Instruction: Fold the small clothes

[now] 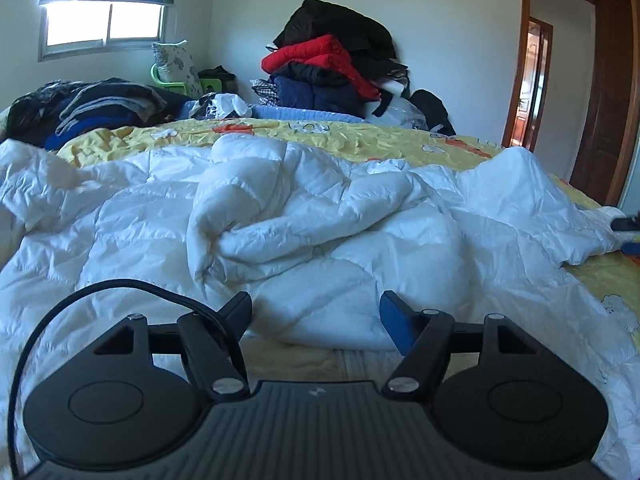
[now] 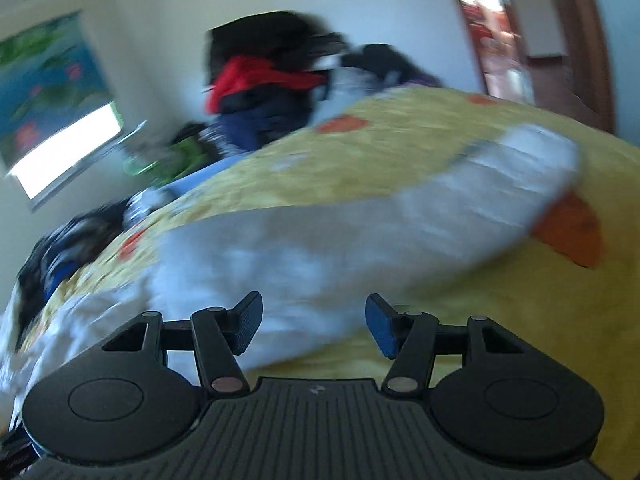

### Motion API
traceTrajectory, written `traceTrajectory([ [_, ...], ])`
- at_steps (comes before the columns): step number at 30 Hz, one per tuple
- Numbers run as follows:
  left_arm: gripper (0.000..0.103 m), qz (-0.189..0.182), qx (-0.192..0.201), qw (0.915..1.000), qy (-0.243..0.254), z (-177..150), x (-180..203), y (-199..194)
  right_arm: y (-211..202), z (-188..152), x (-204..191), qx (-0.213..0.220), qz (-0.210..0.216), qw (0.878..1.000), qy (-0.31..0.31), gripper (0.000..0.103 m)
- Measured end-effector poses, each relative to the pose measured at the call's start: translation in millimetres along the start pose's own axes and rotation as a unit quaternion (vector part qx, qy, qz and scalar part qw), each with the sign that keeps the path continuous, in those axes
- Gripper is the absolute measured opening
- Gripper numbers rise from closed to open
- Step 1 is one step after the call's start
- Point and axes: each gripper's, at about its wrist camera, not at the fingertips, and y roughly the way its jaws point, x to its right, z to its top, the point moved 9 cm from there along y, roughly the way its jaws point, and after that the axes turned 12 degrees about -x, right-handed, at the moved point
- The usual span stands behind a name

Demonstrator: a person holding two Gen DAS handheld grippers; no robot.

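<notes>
White quilted garment (image 1: 320, 216) lies crumpled on the yellow printed bedspread (image 1: 360, 138), with both grippers spread wide and holding nothing.

No brand, label or readable writing shows on the garment, the bedspread or the grippers; only a small pale mark sits on the left gripper's ribbed body, too small to read. The left gripper (image 1: 316, 318) hovers low at the garment's near hem, jaws well apart, a strip of bare bedspread just under them. The garment's far edge ends short of the heaped clothes (image 1: 332, 68) against the wall, leaving an open yellow band between. In the blurred, tilted right wrist view, the right gripper (image 2: 314, 326) has jaws equally wide at the garment's (image 2: 320, 248) near edge, with bare bedspread (image 2: 520, 320) to the right.
</notes>
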Motion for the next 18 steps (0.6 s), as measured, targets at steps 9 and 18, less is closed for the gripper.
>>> traceTrajectory([
  [9, 0.071, -0.009, -0.002, 0.9991, -0.042, 1.2, -6.9, -4.2, 37.8, 43.8, 112.5, 0.052, -0.025, 0.984, 0.168, 0.063],
  [18, 0.071, 0.019, 0.012, 0.9966, -0.079, 21.9, -31.8, -13.7, 77.2, 73.9, 146.7, 0.093, -0.052, 0.967, 0.230, 0.023],
])
